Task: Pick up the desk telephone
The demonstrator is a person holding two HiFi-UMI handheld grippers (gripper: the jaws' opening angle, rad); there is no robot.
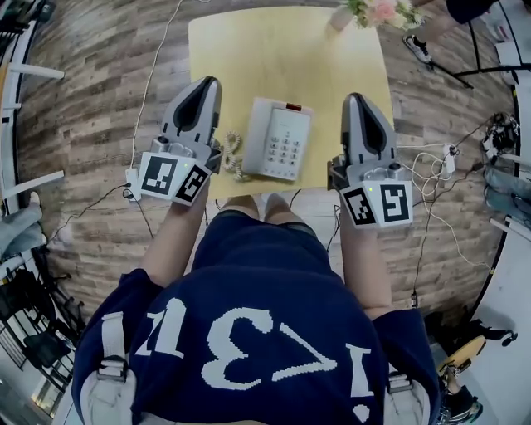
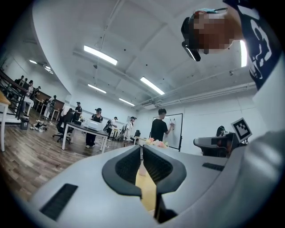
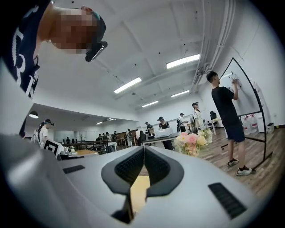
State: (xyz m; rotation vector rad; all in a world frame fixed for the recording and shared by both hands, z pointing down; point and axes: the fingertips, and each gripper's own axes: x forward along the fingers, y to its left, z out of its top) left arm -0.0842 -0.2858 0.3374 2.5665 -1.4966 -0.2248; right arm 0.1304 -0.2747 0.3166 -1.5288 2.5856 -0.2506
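1. Underfoot, a wood-plank floor [image 1: 83,124] surrounds the work area. Loose cables [image 1: 431,178] trail over it on the right.
2. A yellow table [image 1: 249,50] stands directly ahead of the person [image 1: 249,332], who wears a navy shirt and faces its near edge.
3. Both forearms are extended forward, roughly parallel, one on each side of the body. Left forearm [image 1: 170,245] leads to the left claw [image 1: 207,81]. Right forearm [image 1: 365,266] leads to the right claw [image 1: 355,97].
4. Left claw: held level and pointing away from the person, over the near left part of the table. Its marker cube [image 1: 172,176] sits at the rear. The left gripper view shows the claw [image 2: 141,149] pressed together with nothing between the jaws.
5. Right claw: held level in the same pose over the near right part of the table. The right gripper view shows the claw [image 3: 144,151] pressed together and empty.
6. The desk telephone [image 1: 278,139], pale grey, lies on the table near its front edge, between the two claws. Neither claw grips it. Its handset [image 1: 257,131] rests on the cradle at the left and the keypad [image 1: 286,149] is at the right.
7. A coiled cord [image 1: 232,153] lies just beside the telephone's left side, close under the left claw.
8. Flowers [image 1: 377,10] stand at the far right corner, well apart from the telephone.
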